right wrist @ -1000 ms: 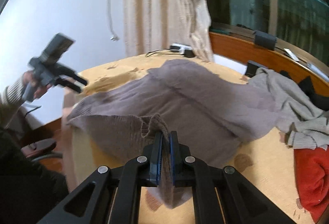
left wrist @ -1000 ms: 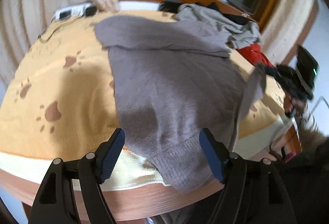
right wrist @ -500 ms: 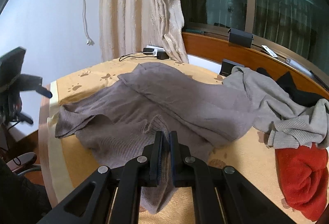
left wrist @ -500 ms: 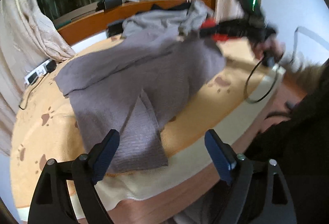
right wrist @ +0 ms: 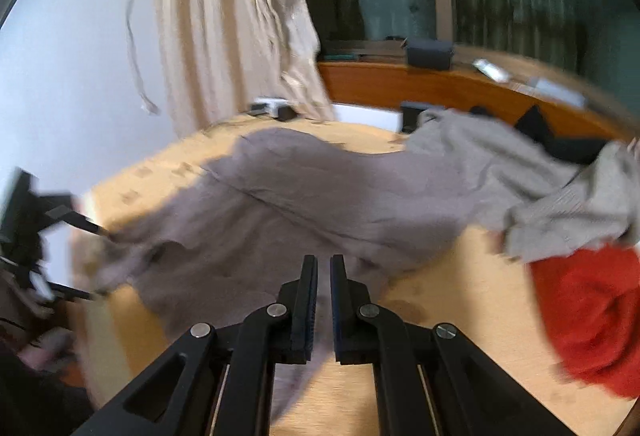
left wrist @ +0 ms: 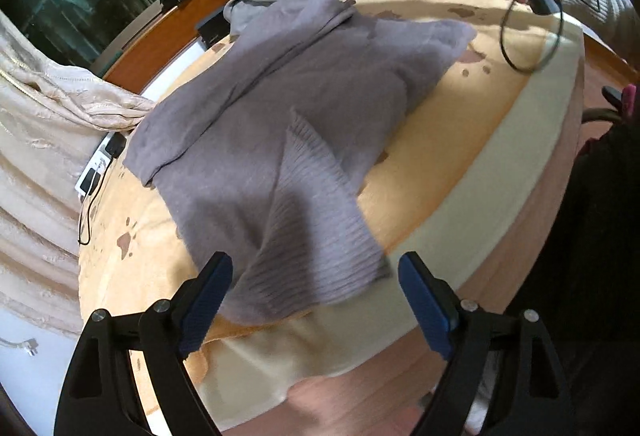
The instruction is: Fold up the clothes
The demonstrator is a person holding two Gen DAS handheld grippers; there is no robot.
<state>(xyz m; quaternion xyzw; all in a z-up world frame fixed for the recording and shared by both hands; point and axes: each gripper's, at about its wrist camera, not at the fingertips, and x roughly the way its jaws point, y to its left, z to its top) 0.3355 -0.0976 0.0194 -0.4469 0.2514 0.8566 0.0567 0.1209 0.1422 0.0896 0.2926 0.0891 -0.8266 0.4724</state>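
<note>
The mauve-grey sweater (left wrist: 320,84) lies spread across the table (left wrist: 500,164), one sleeve laid over the body and a ribbed edge (left wrist: 316,236) turned up near my side; I judge the folding barely begun, with the body folds outstanding. My right gripper (right wrist: 324,272) has its jaws pressed on soft, fuzzy knit, while my left gripper (left wrist: 312,292) hangs spread wide and empty over the ribbing. Beyond lie a crumpled grey garment (right wrist: 560,196) and a red one (right wrist: 592,316), both unfolded, on a tan paw-print cloth (left wrist: 472,140).

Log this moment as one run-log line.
left gripper: open, over sweater hem | right gripper: shut on mauve sweater | fold unfinished
</note>
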